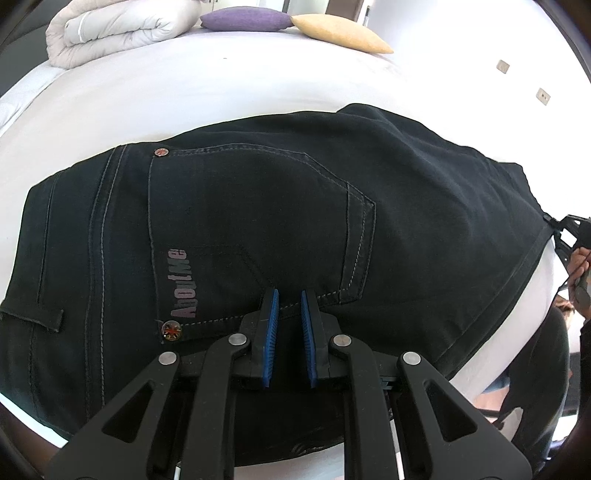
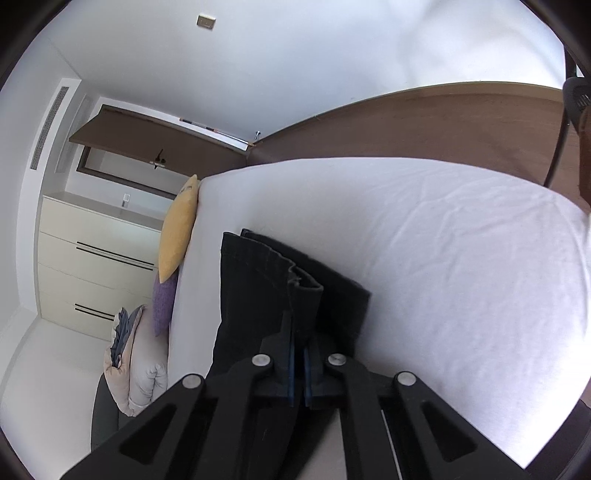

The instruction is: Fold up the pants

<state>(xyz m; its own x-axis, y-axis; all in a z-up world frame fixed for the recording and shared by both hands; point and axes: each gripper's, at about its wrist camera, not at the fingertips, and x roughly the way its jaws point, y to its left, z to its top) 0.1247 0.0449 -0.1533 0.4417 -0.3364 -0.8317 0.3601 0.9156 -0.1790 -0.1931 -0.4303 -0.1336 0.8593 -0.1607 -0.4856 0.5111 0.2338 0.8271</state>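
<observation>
Black jeans [image 1: 258, 206] lie flat across the white bed [image 1: 184, 92], back pocket with a pink logo facing up. My left gripper [image 1: 289, 295] stands tip-down on the pocket's lower edge. Its blue pads sit close together with a narrow strip of dark fabric between them. At the far right a hand [image 1: 580, 258] holds my right gripper [image 1: 565, 229] at the leg ends. In the right wrist view the right gripper [image 2: 300, 328] is shut on the hem of the top leg of the jeans [image 2: 258, 288], lifting it off the other leg, which lies on the bed [image 2: 443, 240].
A rolled duvet [image 1: 118, 29], a purple cushion [image 1: 243, 18] and a yellow cushion [image 1: 340, 33] lie along the bed's far side. The right wrist view shows a cream chest of drawers [image 2: 96, 258] beyond the cushions and a wooden panel [image 2: 424, 122] behind the bed.
</observation>
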